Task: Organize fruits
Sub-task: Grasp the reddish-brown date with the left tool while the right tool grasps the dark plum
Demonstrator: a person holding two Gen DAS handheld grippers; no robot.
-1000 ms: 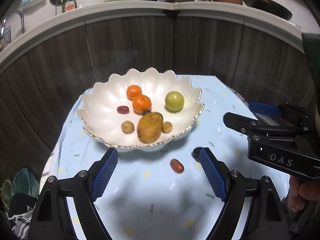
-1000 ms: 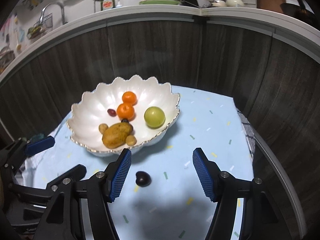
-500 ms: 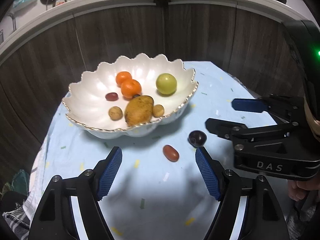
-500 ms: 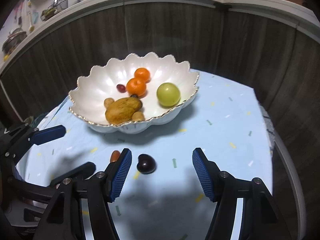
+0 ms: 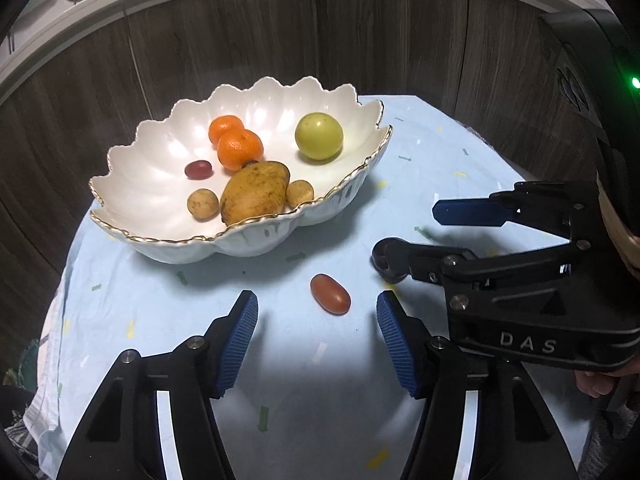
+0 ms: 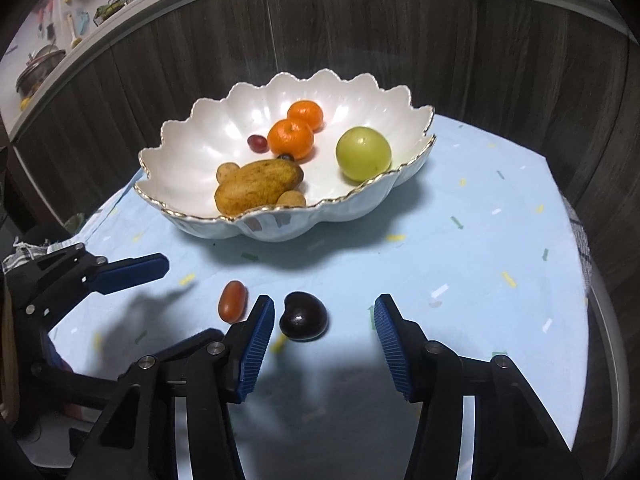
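Note:
A white scalloped bowl (image 5: 152,184) (image 6: 192,168) on a light blue cloth holds two oranges (image 5: 239,148), a green round fruit (image 5: 319,136), a brown mango (image 5: 256,192), a red grape and two small brown fruits. A red oval fruit (image 5: 330,293) (image 6: 231,301) lies on the cloth just ahead of my open left gripper (image 5: 316,320). A dark plum (image 6: 303,316) lies between the tips of my open right gripper (image 6: 324,320), close to the left finger; in the left wrist view the plum (image 5: 386,260) is partly hidden behind the right gripper's finger.
The small round table (image 6: 500,280) stands against dark wood panelling (image 5: 400,40), with its edge close on the right. A kitchen counter with a sink and pans runs above the panels (image 6: 100,4). The two grippers are close side by side.
Both grippers have come down and forward toward the cloth. The red fruit now sits near the left gripper's opening and the plum has come between the right gripper's fingertips.

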